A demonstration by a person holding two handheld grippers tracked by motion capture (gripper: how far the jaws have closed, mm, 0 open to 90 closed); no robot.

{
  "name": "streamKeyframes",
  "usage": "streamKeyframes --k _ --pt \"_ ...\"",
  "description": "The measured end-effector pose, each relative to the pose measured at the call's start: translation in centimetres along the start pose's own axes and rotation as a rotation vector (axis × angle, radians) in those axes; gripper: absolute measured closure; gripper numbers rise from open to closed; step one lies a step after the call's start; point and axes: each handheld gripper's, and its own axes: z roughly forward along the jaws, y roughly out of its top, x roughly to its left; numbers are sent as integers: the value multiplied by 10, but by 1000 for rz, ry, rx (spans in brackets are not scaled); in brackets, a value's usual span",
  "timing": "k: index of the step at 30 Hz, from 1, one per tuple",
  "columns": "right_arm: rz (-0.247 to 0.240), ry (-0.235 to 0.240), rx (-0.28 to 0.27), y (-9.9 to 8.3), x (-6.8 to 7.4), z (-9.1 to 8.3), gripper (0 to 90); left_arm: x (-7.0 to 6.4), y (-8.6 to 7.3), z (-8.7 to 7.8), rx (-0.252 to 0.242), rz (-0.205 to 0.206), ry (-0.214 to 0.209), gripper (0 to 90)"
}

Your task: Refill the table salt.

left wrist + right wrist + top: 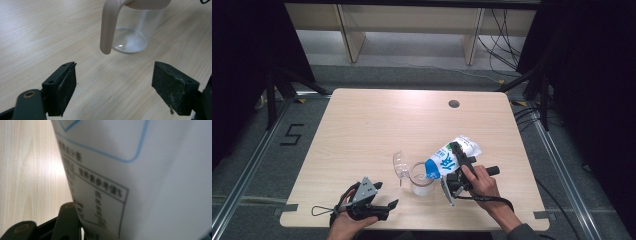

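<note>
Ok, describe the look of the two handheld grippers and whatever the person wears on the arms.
Both grippers are black. The left claw carries a grey three-cornered plate on top and a thin black cable loop trailing left; its flat black pads are dusted with pale specks and scuffs. The right claw trails a black cable past the wrist, where a grey sleeve begins.

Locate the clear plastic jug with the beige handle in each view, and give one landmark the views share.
High view: the clear plastic jug with the beige handle stands at lower centre, under the tilted blue-and-white bag.
Left gripper view: top centre, beyond the open jaws, handle toward the camera.
Right gripper view: not in it; the bag is close up.
Shared landmark: the pale wooden tabletop.
</note>
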Motion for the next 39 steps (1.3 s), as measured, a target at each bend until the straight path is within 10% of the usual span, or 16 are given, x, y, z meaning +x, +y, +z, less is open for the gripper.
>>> streamKeyframes --k 21,25,38,39 --pt "-10 0 -2 1 1 0 537 0 0 0 -5 -1 -2 193" --pt "-100 -10 -28 2 -5 1 537 0 0 0 -10 -7 -4 193" --pt "-75 -7 -23 1 -3 0 539 0 0 0 -5 -7 -2 193" --pt "-13 -1 0 1 1 -1 539 0 0 0 -6 -7 -3 193"
